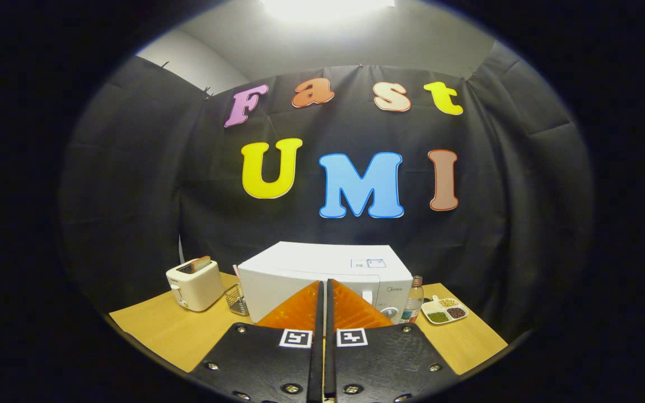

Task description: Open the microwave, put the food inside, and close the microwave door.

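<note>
A white microwave stands on the wooden table, straight beyond my fingers, its door closed as far as I can see. My gripper is shut, its two fingers pressed together with nothing between them, and their tips cover the lower middle of the microwave's front. A white divided dish of food with green, dark and yellowish portions lies on the table to the right of the microwave.
A white toaster with a slice of bread in it stands left of the microwave. A small wire basket sits between toaster and microwave. A clear bottle stands between the microwave and the dish. The table's front edge is close below.
</note>
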`<action>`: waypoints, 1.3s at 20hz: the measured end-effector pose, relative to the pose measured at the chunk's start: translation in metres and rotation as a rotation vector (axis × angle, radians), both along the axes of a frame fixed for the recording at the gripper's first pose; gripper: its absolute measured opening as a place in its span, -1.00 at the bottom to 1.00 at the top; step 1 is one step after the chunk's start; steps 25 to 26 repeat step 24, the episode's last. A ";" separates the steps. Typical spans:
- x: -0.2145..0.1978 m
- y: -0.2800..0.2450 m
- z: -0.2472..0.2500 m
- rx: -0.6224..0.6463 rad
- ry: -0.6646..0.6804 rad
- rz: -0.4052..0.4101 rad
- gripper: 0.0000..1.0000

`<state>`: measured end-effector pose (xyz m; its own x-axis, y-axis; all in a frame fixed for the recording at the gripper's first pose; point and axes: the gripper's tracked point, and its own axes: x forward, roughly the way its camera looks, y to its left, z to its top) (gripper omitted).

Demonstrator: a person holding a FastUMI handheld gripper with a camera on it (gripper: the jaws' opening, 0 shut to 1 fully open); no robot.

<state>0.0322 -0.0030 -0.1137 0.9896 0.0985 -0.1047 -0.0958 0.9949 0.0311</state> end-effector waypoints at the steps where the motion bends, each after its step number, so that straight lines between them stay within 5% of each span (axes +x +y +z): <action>1: -0.003 -0.003 0.011 -0.006 -0.022 -0.008 -0.96; 3: -0.011 -0.009 0.028 -0.004 -0.048 -0.026 -0.94; 7: -0.020 -0.022 0.053 0.000 -0.077 -0.081 0.11; 12: -0.023 -0.023 0.063 -0.021 -0.073 -0.083 0.40; 16: -0.029 -0.024 0.077 -0.039 -0.094 -0.104 0.96; 26: -0.036 -0.011 0.098 -0.047 -0.156 -0.116 0.96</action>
